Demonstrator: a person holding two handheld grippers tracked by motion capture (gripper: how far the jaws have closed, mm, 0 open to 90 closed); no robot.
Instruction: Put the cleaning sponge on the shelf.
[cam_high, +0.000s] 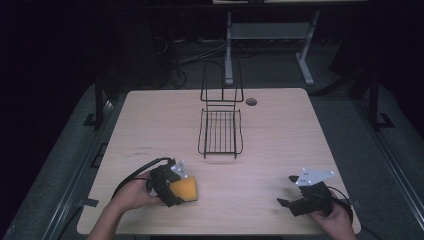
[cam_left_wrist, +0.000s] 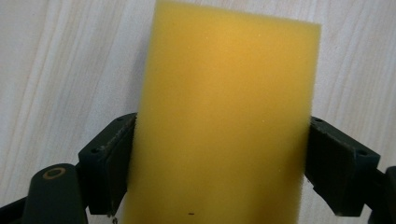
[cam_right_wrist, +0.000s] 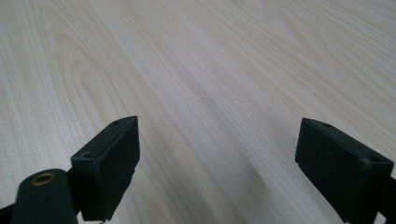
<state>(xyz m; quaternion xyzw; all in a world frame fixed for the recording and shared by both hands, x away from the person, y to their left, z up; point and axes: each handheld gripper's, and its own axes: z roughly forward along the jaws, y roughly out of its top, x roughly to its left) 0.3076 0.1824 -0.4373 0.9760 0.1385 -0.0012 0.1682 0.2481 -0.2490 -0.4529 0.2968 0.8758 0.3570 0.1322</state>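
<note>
Yellow foam fills the left gripper view: a sponge (cam_left_wrist: 224, 121) sits between the two black jaws of the left claw (cam_high: 172, 185), which press its two long sides. From the high view, the sponge (cam_high: 185, 189) is at the near left of the pale wooden desk (cam_high: 280, 135), low over the surface or resting on it (I cannot tell which). A black wire rack (cam_high: 220, 131) stands well apart, near the middle of the desk toward its far edge. The right claw (cam_high: 290, 202) rests at the near right, jaws wide apart and holding nothing, over bare wood.

The step in hand looks like gripping the sponge to lift it. To do it well, squeeze only enough to hold, since foam likely gives and bulges, and keep the jaws square on the long sides so it does not twist when raised.
</note>
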